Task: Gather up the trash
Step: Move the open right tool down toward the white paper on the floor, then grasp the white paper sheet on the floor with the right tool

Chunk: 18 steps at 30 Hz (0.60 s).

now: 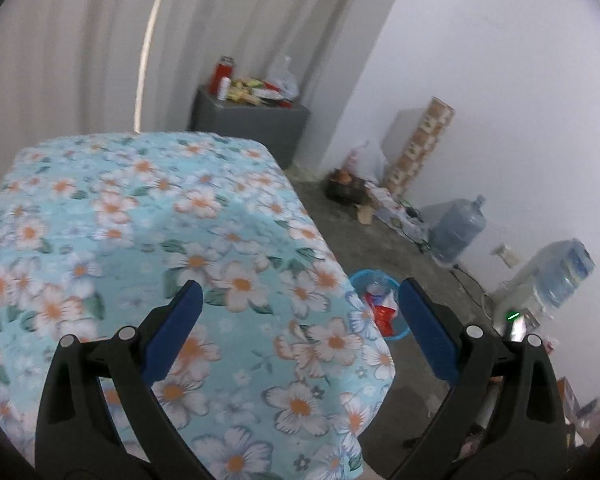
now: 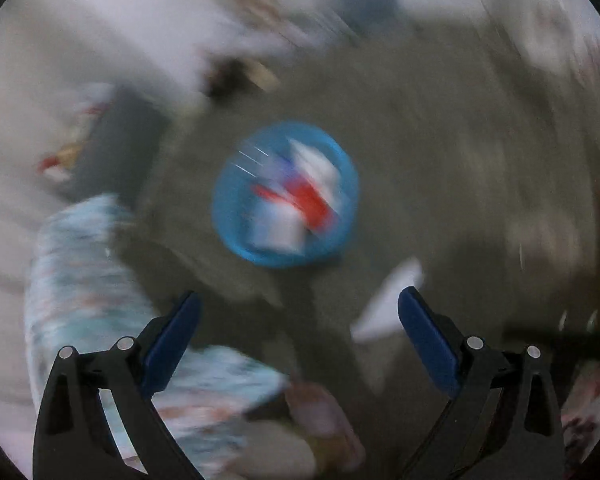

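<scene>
Left wrist view: the left tool point(image 1: 298, 304) hangs released, both blue pads spread wide with nothing between them, over a worktop point(image 1: 140, 220) draped in a light blue floral cloth. No trash shows on the part of the cloth that is in view. Past the cloth's right edge, down on the grey floor point(image 1: 364, 232), sits the blue bin point(image 1: 358, 278), partly hidden by the cloth and by the tool's right pad. It already holds red and white wrappers point(image 1: 382, 306). Farther off, a grey cabinet point(image 1: 252, 124) carries a clutter of bottles and packets, and two large water jugs point(image 1: 458, 228) stand by the right wall.

Right wrist view: heavily blurred. The right tool point(image 2: 299, 306) is released too, its pads wide apart and empty, aimed steeply down at the floor. The blue bin point(image 2: 286, 194) lies ahead, near the middle of the picture, with red and white trash inside. A white scrap point(image 2: 388, 300) shows just beside the tool's right pad, nearer than the bin; whether it lies on the floor or is falling, the blur does not let me tell.

Judgement: if that scrap has missed the bin, the next step should be to steady the right tool, bring both pads around the scrap, close firmly, and release only once directly over the bin's opening.
</scene>
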{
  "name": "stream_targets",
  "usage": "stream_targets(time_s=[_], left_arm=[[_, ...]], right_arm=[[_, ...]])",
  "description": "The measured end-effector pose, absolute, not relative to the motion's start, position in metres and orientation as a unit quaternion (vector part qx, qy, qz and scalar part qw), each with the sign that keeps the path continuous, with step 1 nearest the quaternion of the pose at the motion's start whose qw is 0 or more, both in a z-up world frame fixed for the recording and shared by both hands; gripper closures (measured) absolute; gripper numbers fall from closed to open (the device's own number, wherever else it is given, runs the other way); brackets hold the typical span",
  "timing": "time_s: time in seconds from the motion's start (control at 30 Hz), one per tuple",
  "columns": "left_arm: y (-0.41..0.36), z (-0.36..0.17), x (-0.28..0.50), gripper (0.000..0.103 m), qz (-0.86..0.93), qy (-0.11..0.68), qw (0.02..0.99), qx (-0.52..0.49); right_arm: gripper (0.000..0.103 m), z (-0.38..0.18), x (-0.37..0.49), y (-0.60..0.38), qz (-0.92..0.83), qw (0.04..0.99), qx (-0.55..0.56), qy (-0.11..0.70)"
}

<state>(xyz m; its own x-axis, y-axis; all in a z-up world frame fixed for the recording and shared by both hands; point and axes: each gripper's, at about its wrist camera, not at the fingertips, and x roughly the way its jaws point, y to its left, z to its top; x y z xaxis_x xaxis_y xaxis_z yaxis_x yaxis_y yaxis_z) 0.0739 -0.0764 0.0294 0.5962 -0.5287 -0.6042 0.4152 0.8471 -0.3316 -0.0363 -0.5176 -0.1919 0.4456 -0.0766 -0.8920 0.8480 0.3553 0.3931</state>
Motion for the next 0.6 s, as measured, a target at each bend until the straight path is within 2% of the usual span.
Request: stream_targets(time_s=[0.1, 0.23, 0.4, 0.6], left_arm=[[-0.087, 0.017, 0.086, 0.009, -0.278, 0.37, 0.884, -0.072], [-0.098, 0.008, 0.103, 0.009, -0.282, 0.375, 0.881, -0.059], [-0.109, -0.004, 0.125, 0.009, -0.274, 0.385, 0.88, -0.047], [-0.12, -0.018, 0.144, 0.009, -0.266, 0.409, 0.872, -0.039]], right_arm=[[0.009, -0.296, -0.066, -0.541, -0.328, 0.609, 0.57, 0.444], [0.018, -0.402, -0.089, -0.544, -0.317, 0.5, 0.675, 0.44], [0.023, -0.48, -0.09, -0.54, -0.306, 0.437, 0.733, 0.422], [0.036, -0.525, -0.06, -0.55, -0.315, 0.423, 0.726, 0.441]])
